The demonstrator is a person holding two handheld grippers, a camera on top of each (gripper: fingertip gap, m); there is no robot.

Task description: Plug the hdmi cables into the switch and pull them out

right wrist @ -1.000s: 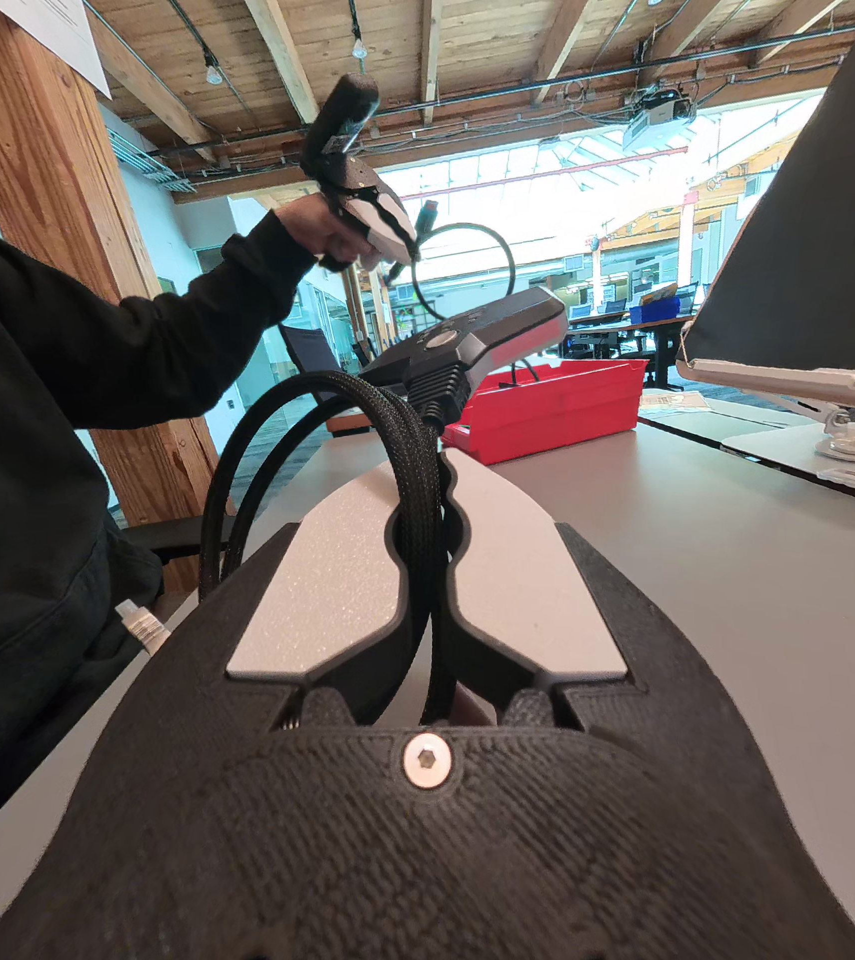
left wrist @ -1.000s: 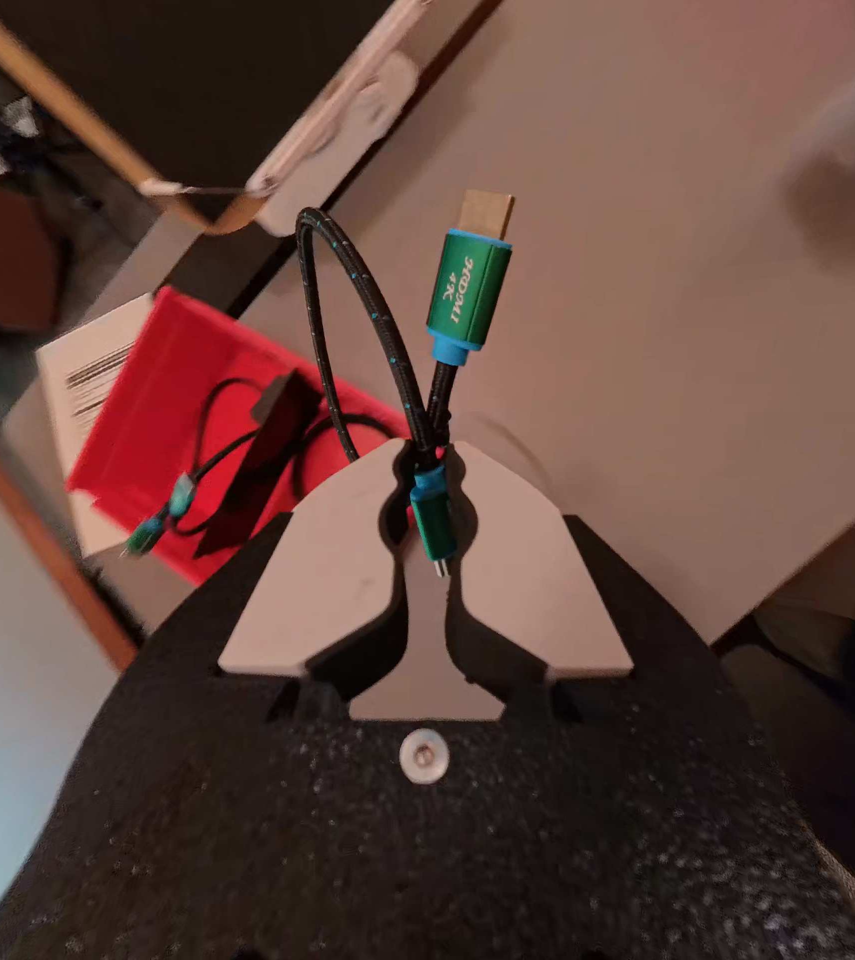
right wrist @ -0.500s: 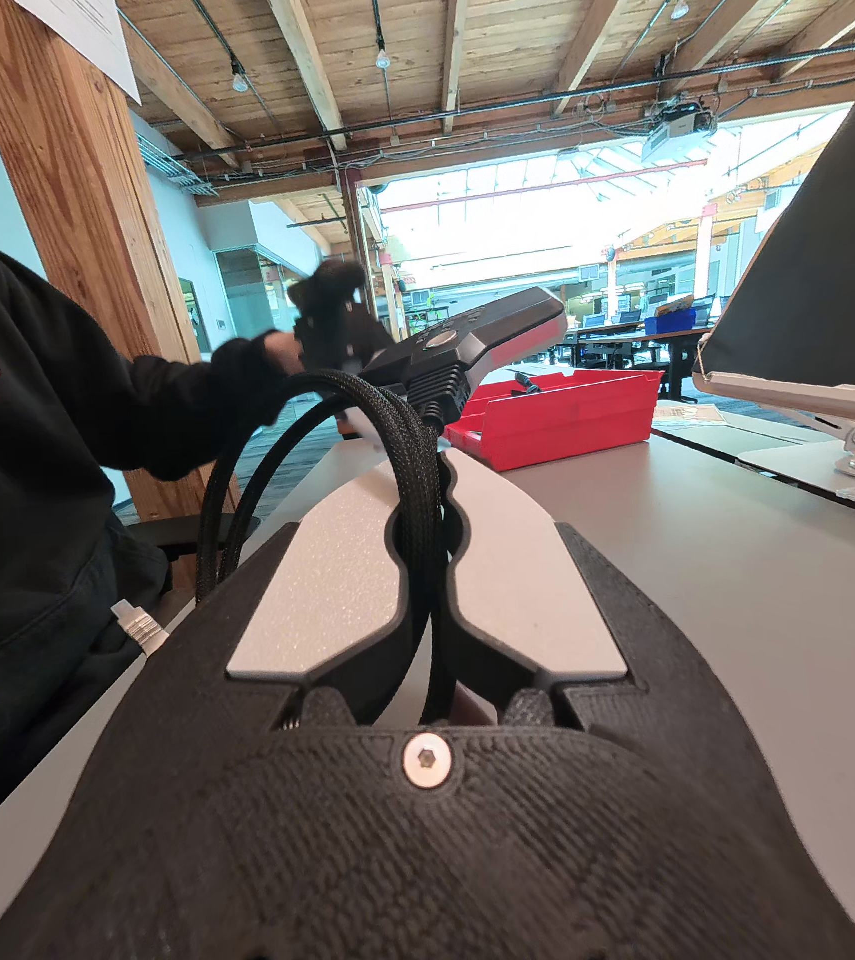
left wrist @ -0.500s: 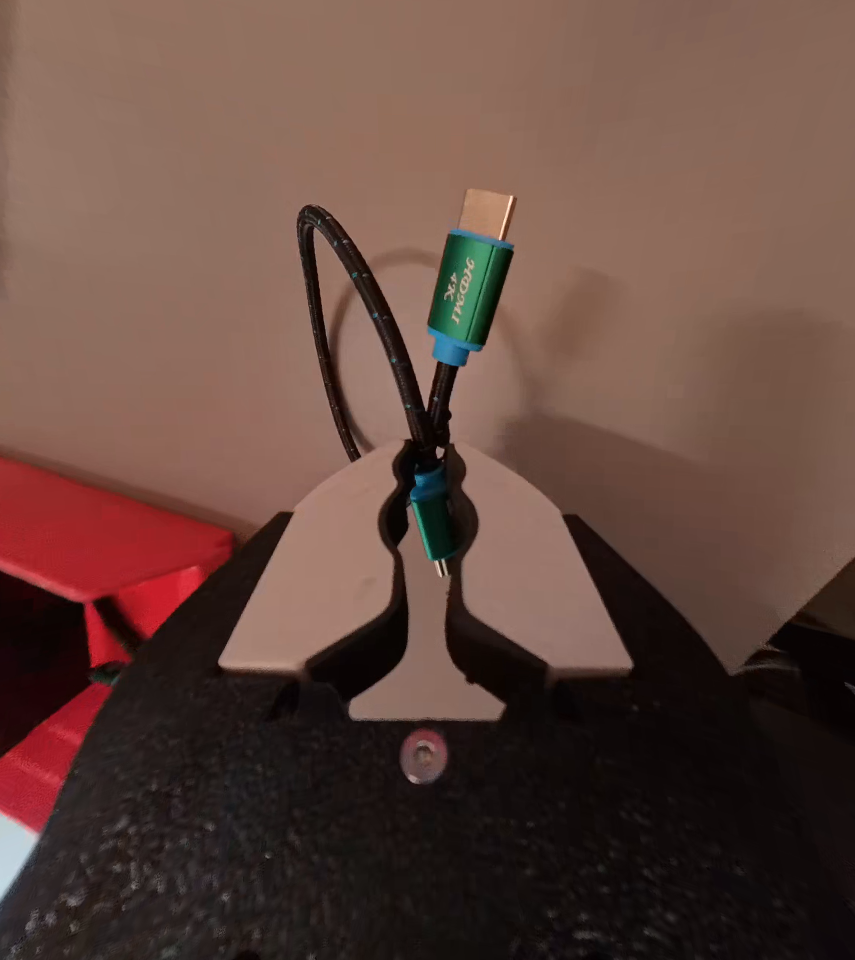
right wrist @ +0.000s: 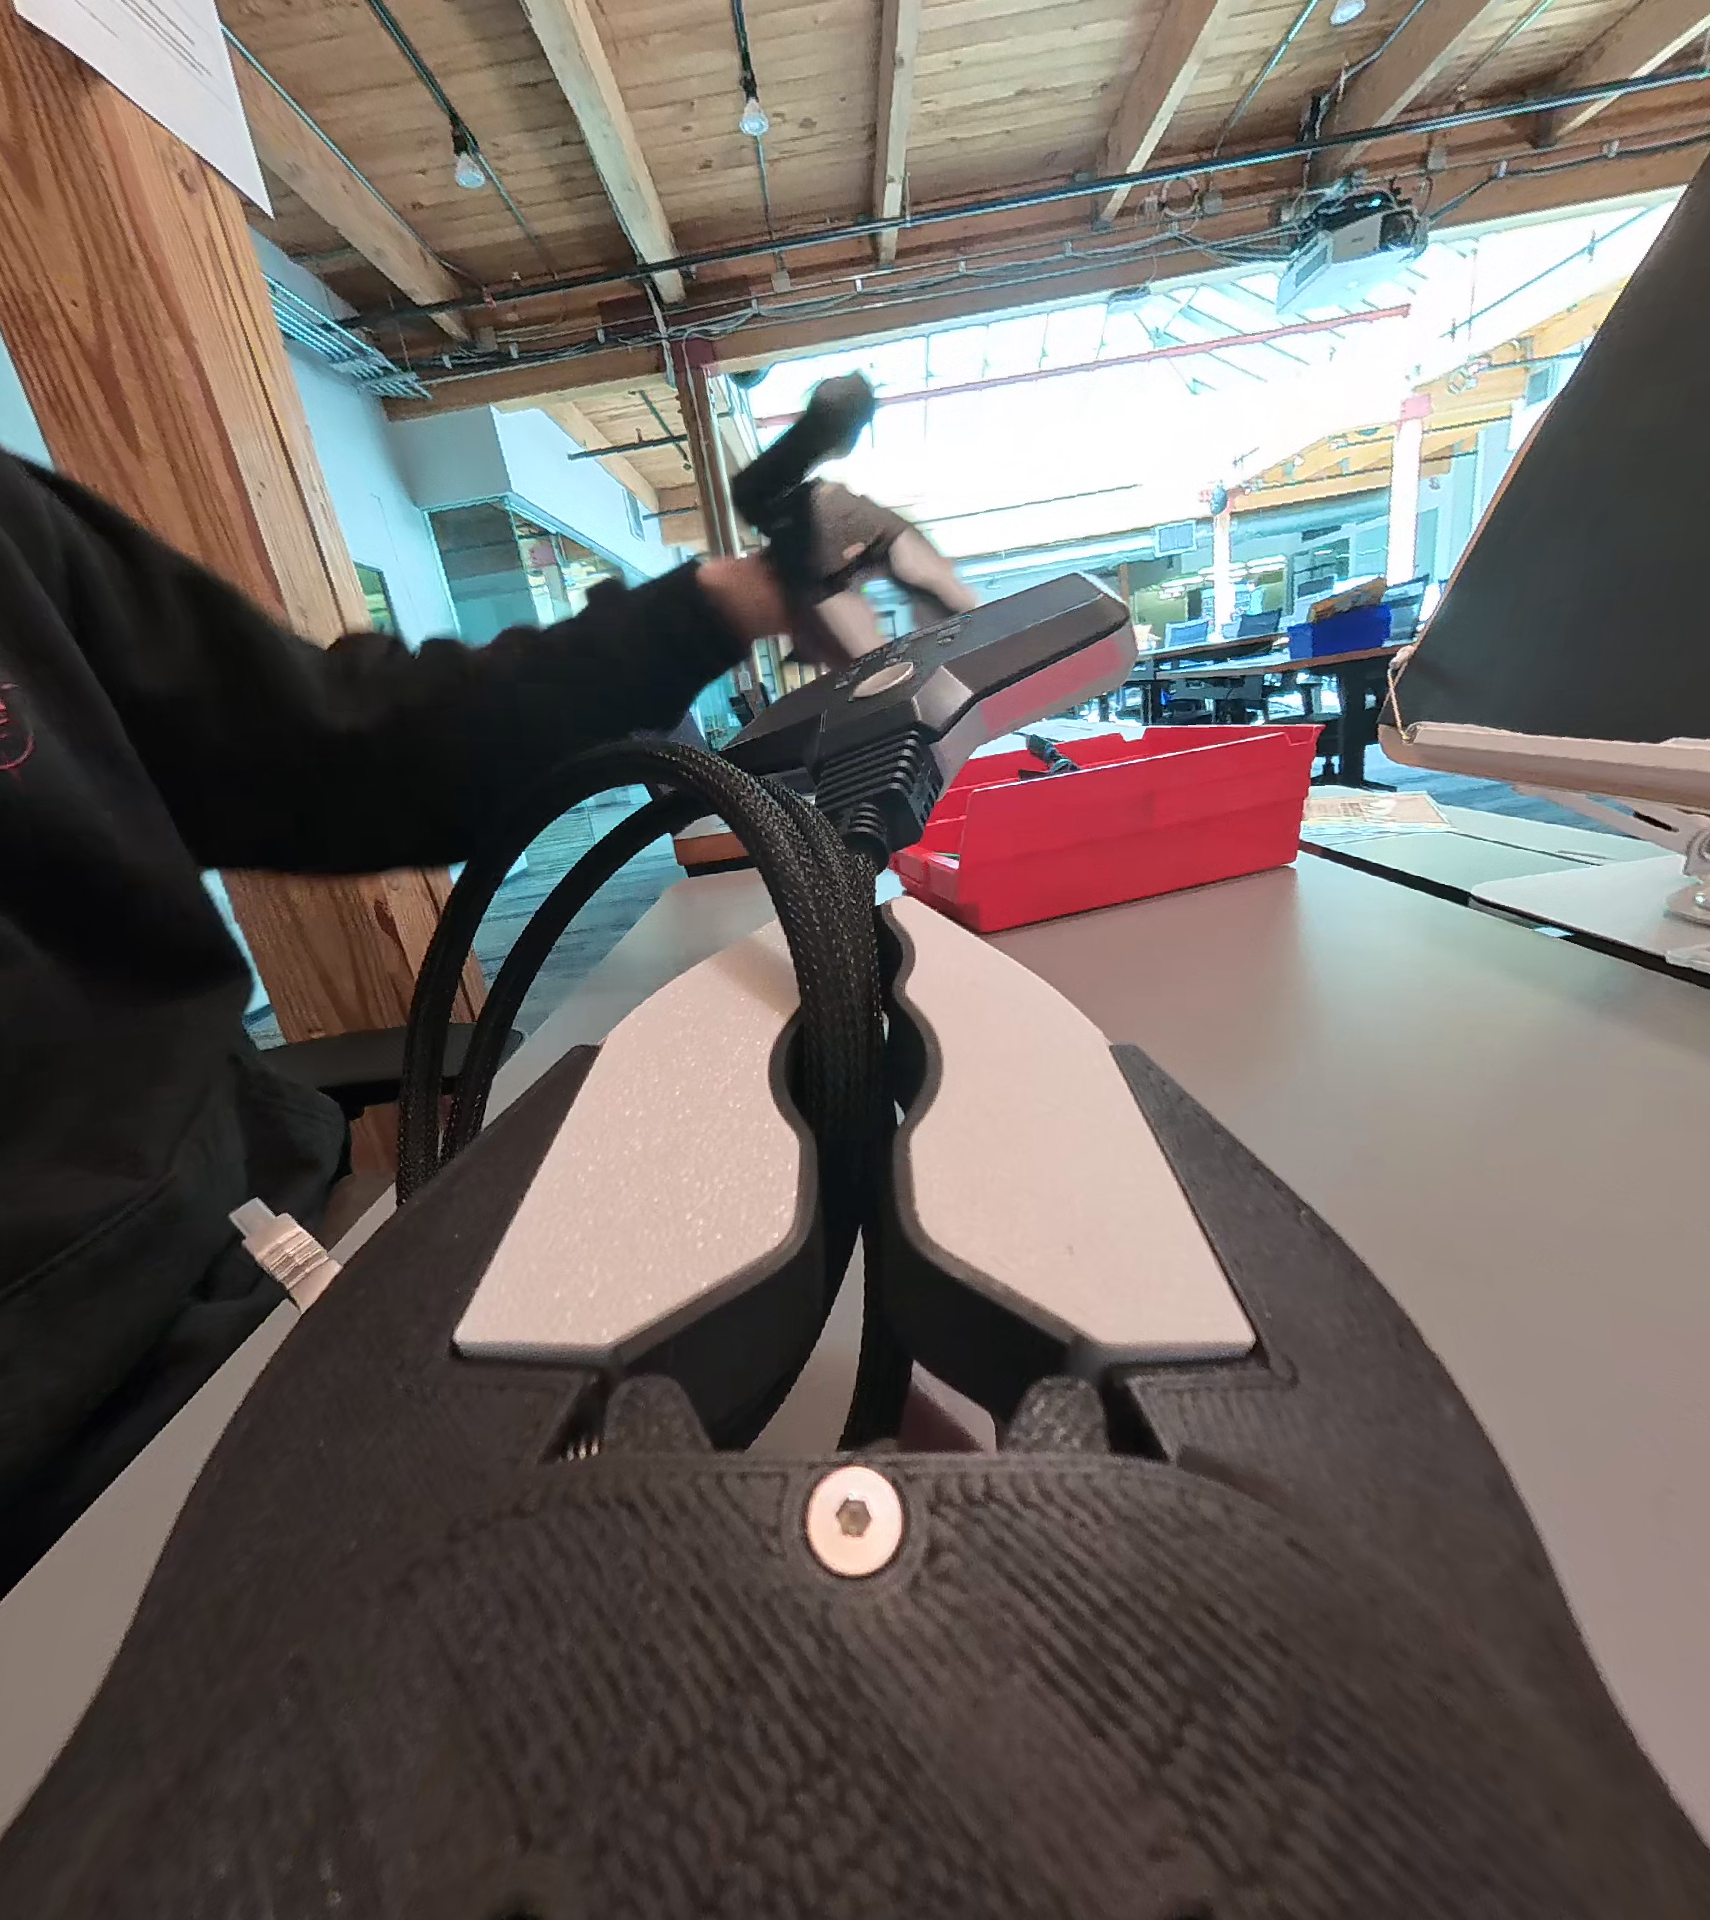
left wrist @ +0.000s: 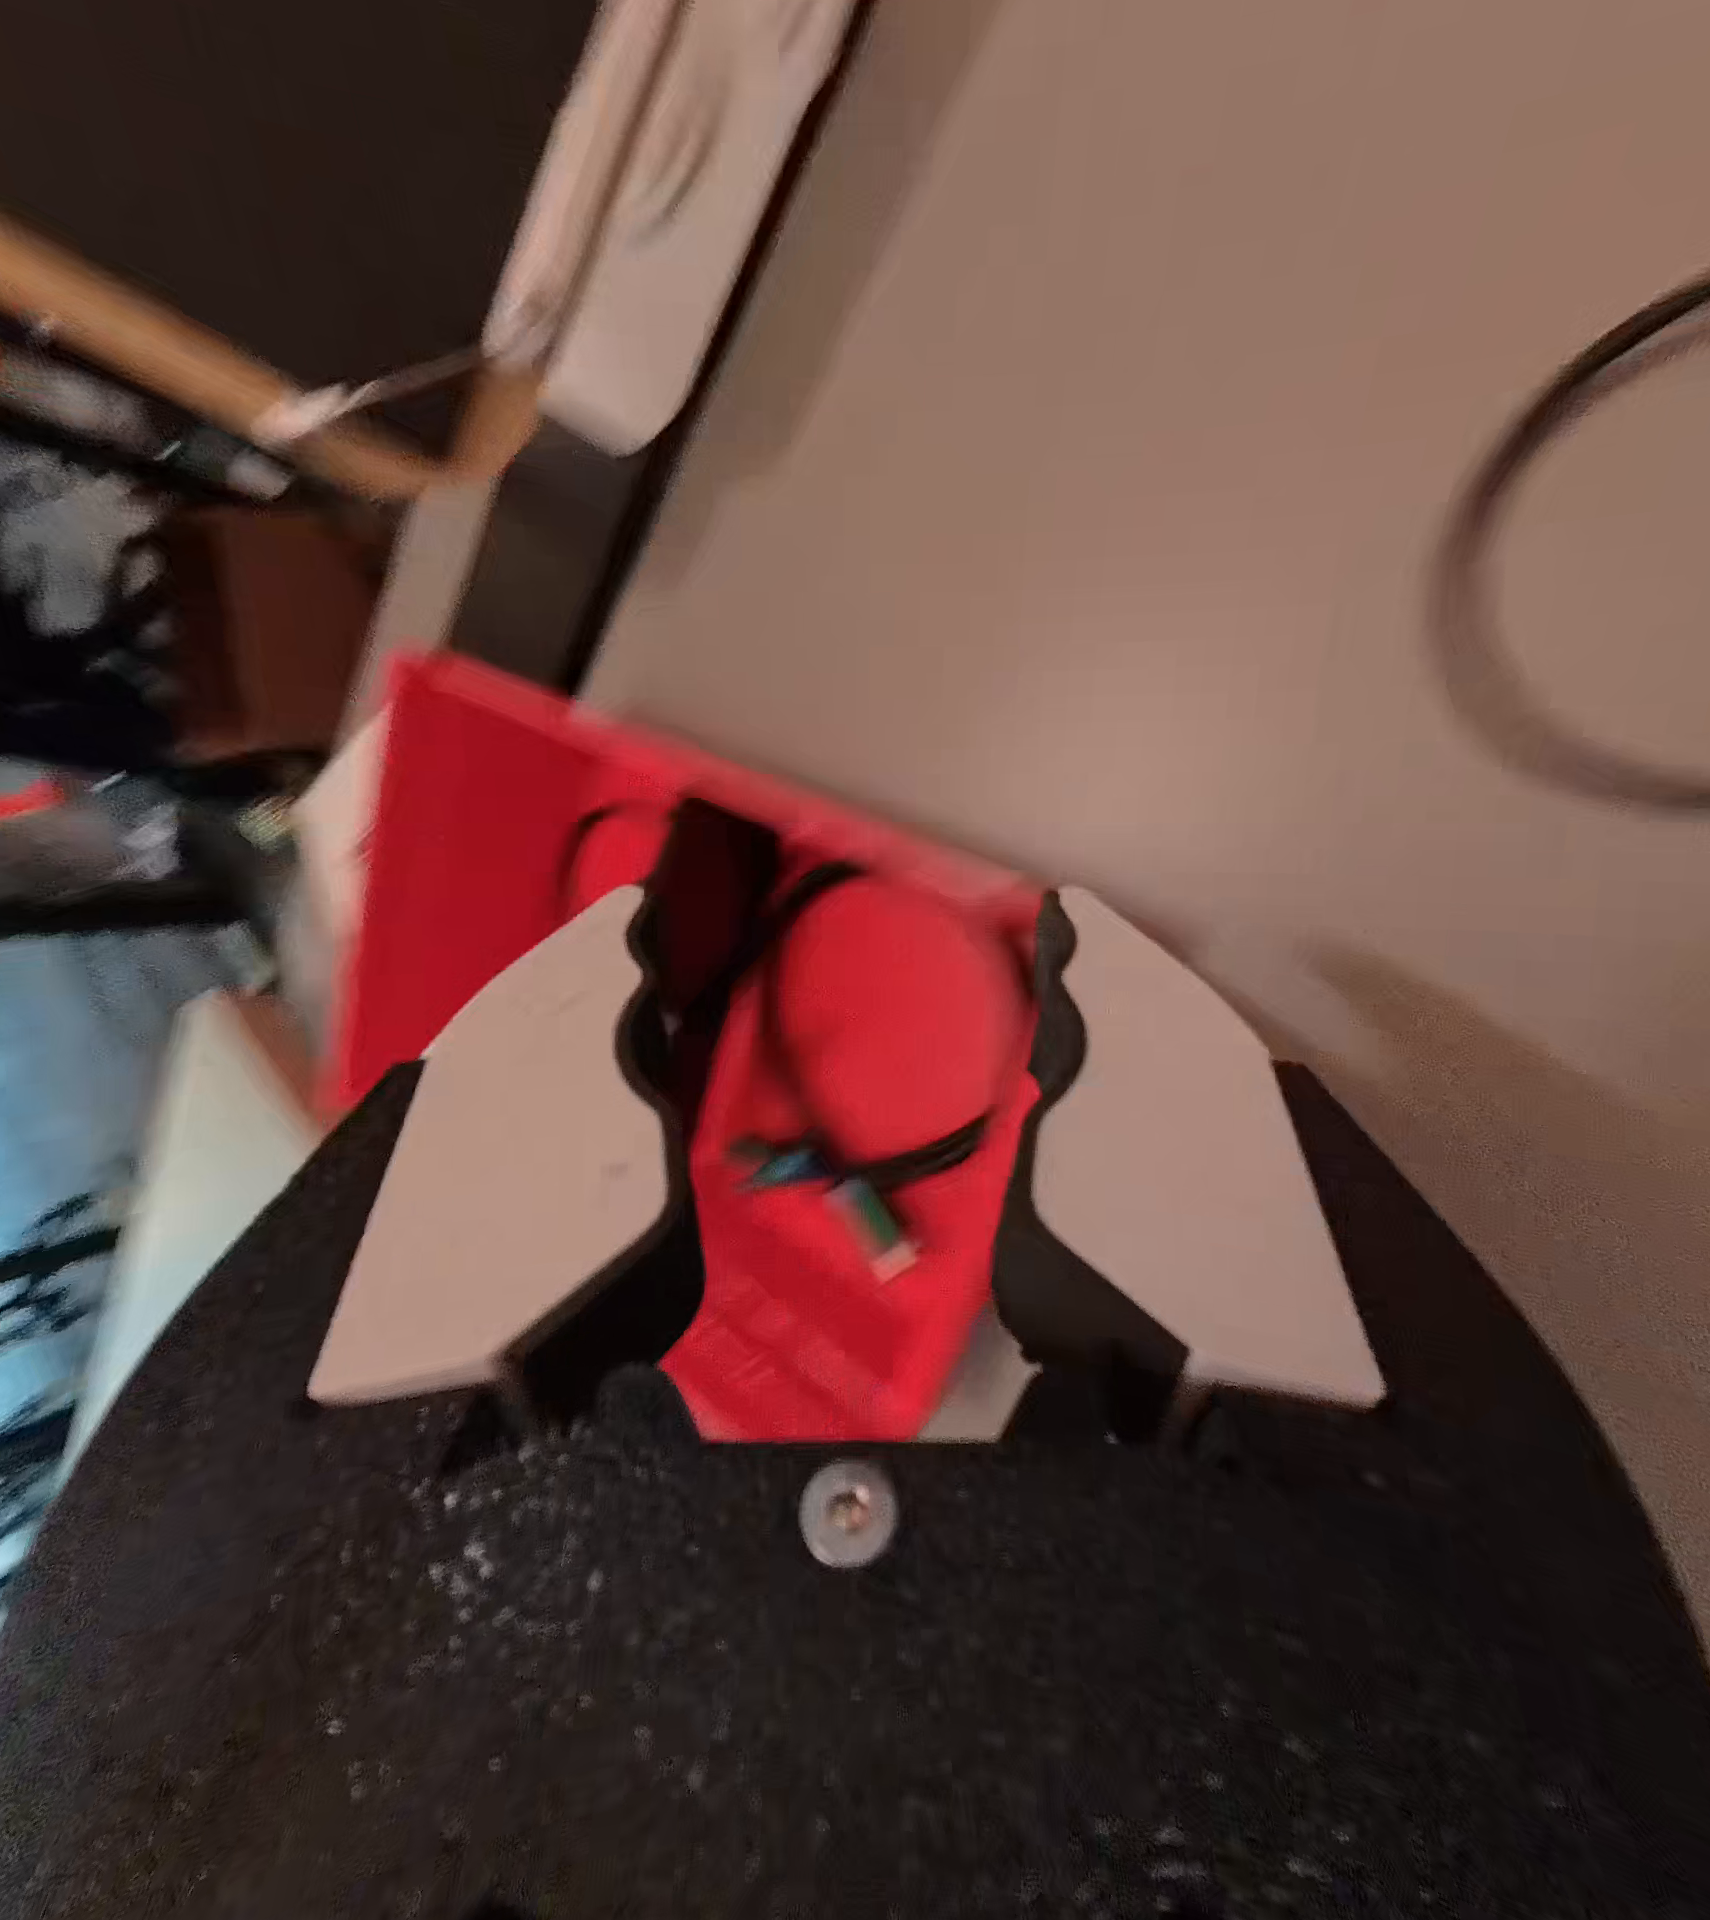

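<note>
The grey surface (right wrist: 1453, 1091) stretches ahead of the right hand-held gripper (right wrist: 866, 997), with a red bin (right wrist: 1100, 831) standing on it farther out and slightly to the right. In the left wrist view the same red bin (left wrist: 518, 831) lies directly under and ahead of the left hand-held gripper (left wrist: 846, 935), whose fingers stand wide apart with nothing between them.

The switch (right wrist: 944, 675), a flat black box, is held up in the air just beyond the right fingertips; the right hand-held gripper is closed narrow around the thick braided black cable (right wrist: 830, 935) that leaves the switch's ribbed connector, and the rest of that cable loops down to the gripper's left. A thin cable with green plugs (left wrist: 830, 1174) lies in the bin, showing through the gap of the left fingers; blur hides its detail. Another dark cable loop (left wrist: 1557, 644) lies on the surface off to the left gripper's right.

The switch looks light and rigid, but hanging from its lead it will probably swing. The thin cable is likely limp and light; its hard plug shell is the best place to pinch, since the braid would bend under a push.
</note>
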